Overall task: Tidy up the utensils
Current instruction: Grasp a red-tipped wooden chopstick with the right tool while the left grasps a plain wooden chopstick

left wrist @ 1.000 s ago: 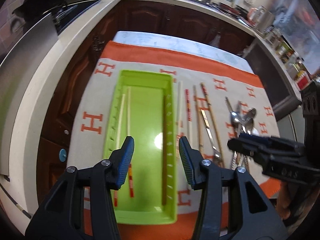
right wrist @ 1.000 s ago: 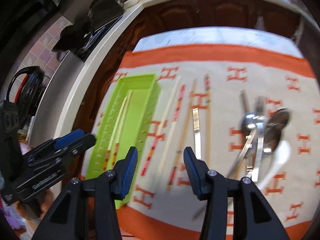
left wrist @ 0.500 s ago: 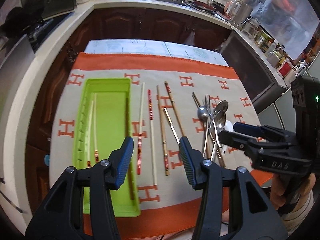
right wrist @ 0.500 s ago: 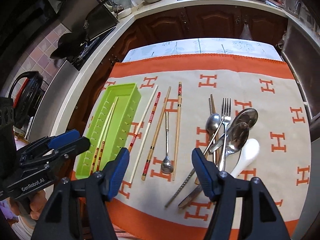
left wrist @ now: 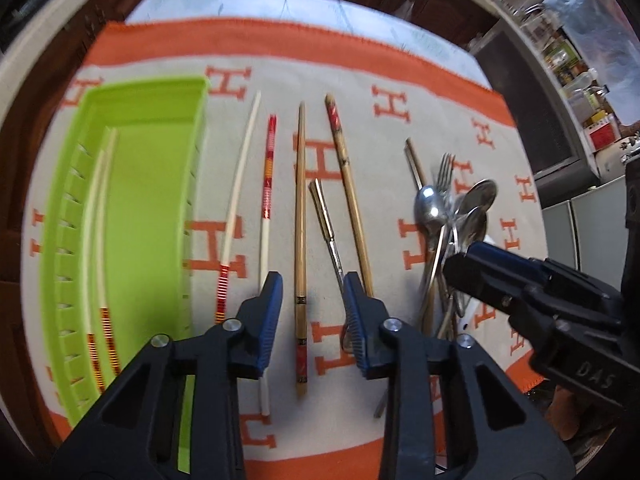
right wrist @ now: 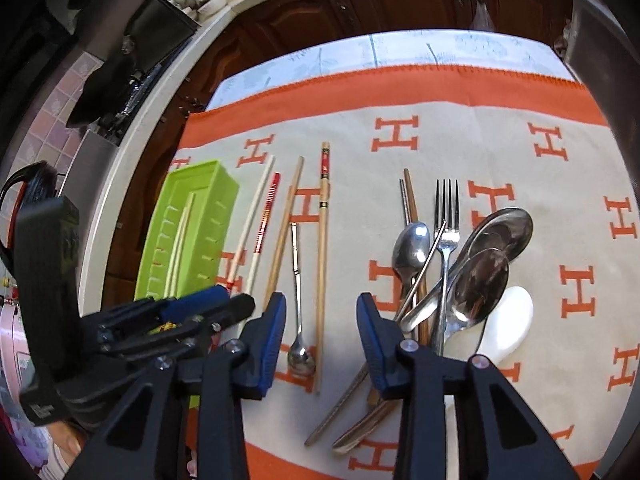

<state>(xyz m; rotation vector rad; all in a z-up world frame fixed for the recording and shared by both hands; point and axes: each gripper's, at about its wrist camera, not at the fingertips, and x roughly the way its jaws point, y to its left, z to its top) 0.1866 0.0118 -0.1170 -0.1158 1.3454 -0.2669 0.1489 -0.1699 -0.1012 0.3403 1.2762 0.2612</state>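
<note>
My left gripper (left wrist: 312,316) hangs with its jaws apart and empty, straddling a bamboo chopstick (left wrist: 300,248) on the cloth. My right gripper (right wrist: 320,336) is likewise spread wide and holding nothing, over a long-handled steel spoon (right wrist: 297,304) and a second bamboo chopstick (right wrist: 322,264).

The risk I see is a slip: these sticks are thin, round and smooth, and they lie flat on the woven orange-and-cream cloth (right wrist: 520,152). If I close off-centre, one could roll out or pivot in the pads. The neighbours lie just beside it, so I could pinch two at once.

The green plastic tray (left wrist: 152,184) is glossy, with slotted walls, and two pale chopsticks (left wrist: 100,240) already lie inside. To the right, polished spoons (right wrist: 480,276), a fork (right wrist: 446,216) and a white ceramic spoon (right wrist: 508,320) are tangled in a pile; pulling one would likely drag the others.
</note>
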